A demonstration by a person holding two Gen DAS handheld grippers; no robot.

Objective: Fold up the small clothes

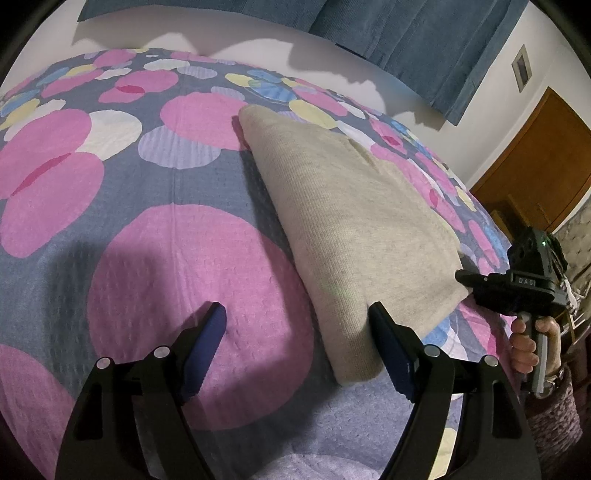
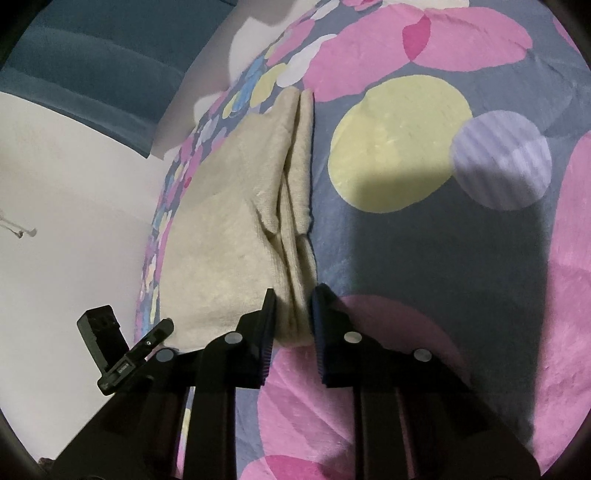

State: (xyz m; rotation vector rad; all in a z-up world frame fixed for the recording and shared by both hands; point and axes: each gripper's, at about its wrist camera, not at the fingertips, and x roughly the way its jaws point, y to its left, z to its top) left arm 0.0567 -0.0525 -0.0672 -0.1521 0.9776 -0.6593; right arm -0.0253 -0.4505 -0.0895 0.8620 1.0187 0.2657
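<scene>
A folded beige knit garment (image 1: 351, 221) (image 2: 229, 229) lies on a bedspread (image 1: 147, 258) (image 2: 424, 251) printed with pink, yellow and lilac circles. My left gripper (image 1: 297, 308) stands open at the garment's near corner. Its right finger (image 1: 388, 339) rests against the cloth and its left finger is over bare bedspread. My right gripper (image 2: 295, 295) is narrowed on the stacked folded edges at the garment's other near corner, and cloth fills the gap between its pads. In the left wrist view the right gripper (image 1: 463, 276) touches that corner, with a hand (image 1: 524, 343) on its handle.
A blue curtain (image 1: 406, 29) hangs on the white wall behind the bed. A wooden door (image 1: 535, 166) stands at the right. The bed's edge runs just beyond the garment's far side. Part of the left gripper's body (image 2: 110, 343) shows low on the left.
</scene>
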